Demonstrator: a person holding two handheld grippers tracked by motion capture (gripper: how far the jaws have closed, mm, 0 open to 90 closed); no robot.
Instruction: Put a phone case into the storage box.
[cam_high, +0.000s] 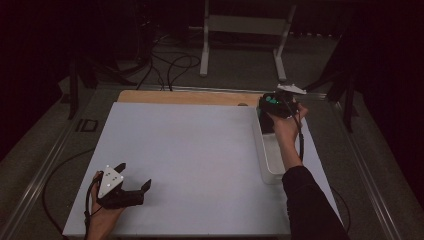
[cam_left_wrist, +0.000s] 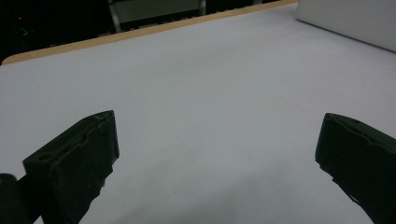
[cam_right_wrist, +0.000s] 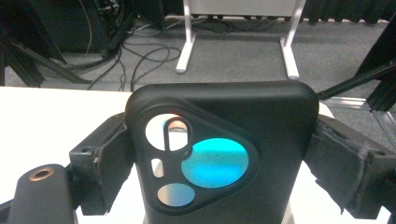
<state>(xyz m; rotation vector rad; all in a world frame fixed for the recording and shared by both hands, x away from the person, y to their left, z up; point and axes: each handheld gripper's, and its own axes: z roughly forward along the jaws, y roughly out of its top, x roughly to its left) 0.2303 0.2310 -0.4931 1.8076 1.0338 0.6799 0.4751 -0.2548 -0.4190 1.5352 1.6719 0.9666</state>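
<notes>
- Left gripper (cam_high: 134, 179): it sits low near the front left corner of the white table (cam_high: 190, 160), held in the person's left hand (cam_high: 102, 217); its jaws stand wide apart with nothing between them; in the left gripper view the two black jaws frame bare white surface, and the table's wooden far edge (cam_left_wrist: 140, 31) runs across the top.
- White tray (cam_high: 267, 160): a shallow, long tray lying along the right side of the table, its far end under the right gripper; a corner of its wall (cam_left_wrist: 350, 18) shows at the upper right of the left gripper view.
- Right gripper (cam_high: 274, 107): held above the far end of the tray by the person's right hand (cam_high: 285, 127), dark sleeve (cam_high: 310, 205) trailing to the bottom edge; its jaws are closed against the two sides of a black phone case (cam_right_wrist: 219, 154).
- Phone case: upright between the jaws, its camera cut-out (cam_right_wrist: 198, 158) with round and oval holes facing the lens; beyond it, grey floor, cables (cam_right_wrist: 140, 56) and a white frame (cam_right_wrist: 187, 42).
</notes>
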